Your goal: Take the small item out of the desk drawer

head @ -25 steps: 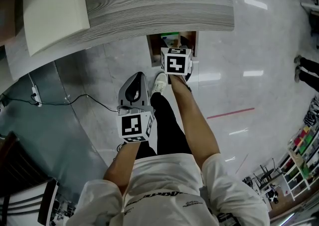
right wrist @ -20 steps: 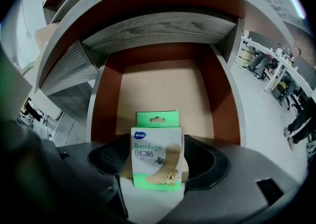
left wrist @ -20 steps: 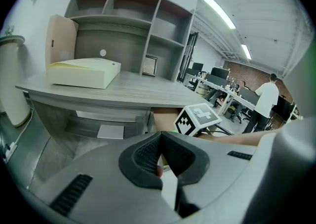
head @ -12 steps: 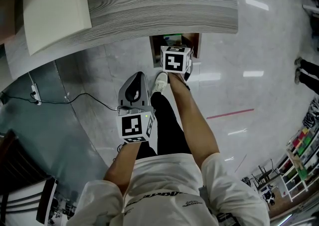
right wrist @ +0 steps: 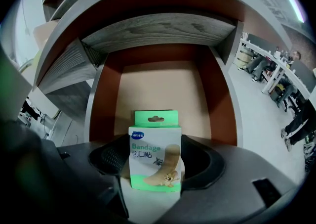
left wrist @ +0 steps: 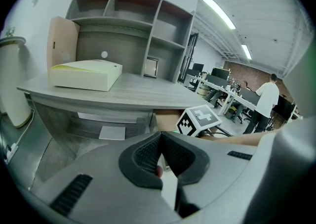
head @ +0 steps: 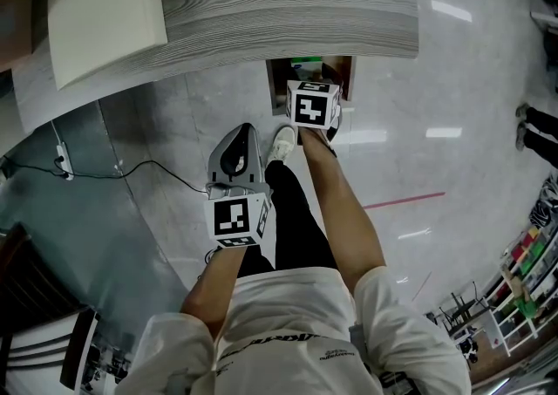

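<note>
A green and white bandage box (right wrist: 154, 144) stands upright between the pads of my right gripper (right wrist: 154, 162), which is shut on it. Behind it lies the open desk drawer (right wrist: 163, 87), with a tan floor and brown walls. In the head view my right gripper (head: 312, 88) is over the drawer (head: 277, 88) under the grey desk top (head: 288, 10), with a bit of green box (head: 302, 61) showing past its marker cube. My left gripper (head: 239, 142) hangs lower left, away from the drawer. Its jaws (left wrist: 160, 141) are shut with nothing in them.
A cream box (left wrist: 86, 74) lies on the desk top (left wrist: 143, 92), with grey shelves (left wrist: 133, 35) behind it. A black cable (head: 131, 173) runs over the glossy floor at the left. My legs and a white shoe (head: 280, 142) are below the drawer. People stand at far desks (left wrist: 266, 99).
My right gripper with the box has edged slightly right and back at the drawer front. The left gripper has stayed where it was.
</note>
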A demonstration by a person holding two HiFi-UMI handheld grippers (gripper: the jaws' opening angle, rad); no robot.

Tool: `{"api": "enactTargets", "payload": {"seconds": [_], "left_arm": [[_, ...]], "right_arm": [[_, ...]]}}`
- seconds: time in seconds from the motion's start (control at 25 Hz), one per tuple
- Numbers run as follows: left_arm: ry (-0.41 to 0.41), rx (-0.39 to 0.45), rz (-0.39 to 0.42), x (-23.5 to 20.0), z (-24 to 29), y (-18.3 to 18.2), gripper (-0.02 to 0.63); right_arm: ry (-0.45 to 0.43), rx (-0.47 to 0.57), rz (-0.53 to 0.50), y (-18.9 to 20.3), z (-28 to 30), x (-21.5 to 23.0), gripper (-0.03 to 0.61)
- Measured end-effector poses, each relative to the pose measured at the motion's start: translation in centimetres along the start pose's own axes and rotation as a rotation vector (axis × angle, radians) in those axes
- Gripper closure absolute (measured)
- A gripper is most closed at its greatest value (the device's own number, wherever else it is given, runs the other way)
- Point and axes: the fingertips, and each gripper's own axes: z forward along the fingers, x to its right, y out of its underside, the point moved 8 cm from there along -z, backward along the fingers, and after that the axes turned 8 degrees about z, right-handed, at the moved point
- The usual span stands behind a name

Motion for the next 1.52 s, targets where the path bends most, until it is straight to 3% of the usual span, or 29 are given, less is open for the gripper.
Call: {"api": "enactTargets", "payload": {"seconds": [0.56,1.52], "left_arm": [[0.015,0.043,0.043,1.0,-2.9,-2.2,0.598],[0.048,0.137,0.125,1.8,-12.7,-7.6,0.598]], "right_arm": [[-0.027,0.086,0.032,-0.3,-5.0,0.5,0.249],[-0.078,0.280,0.049,-0.9,-20.9,-2.3,0.249]]}}
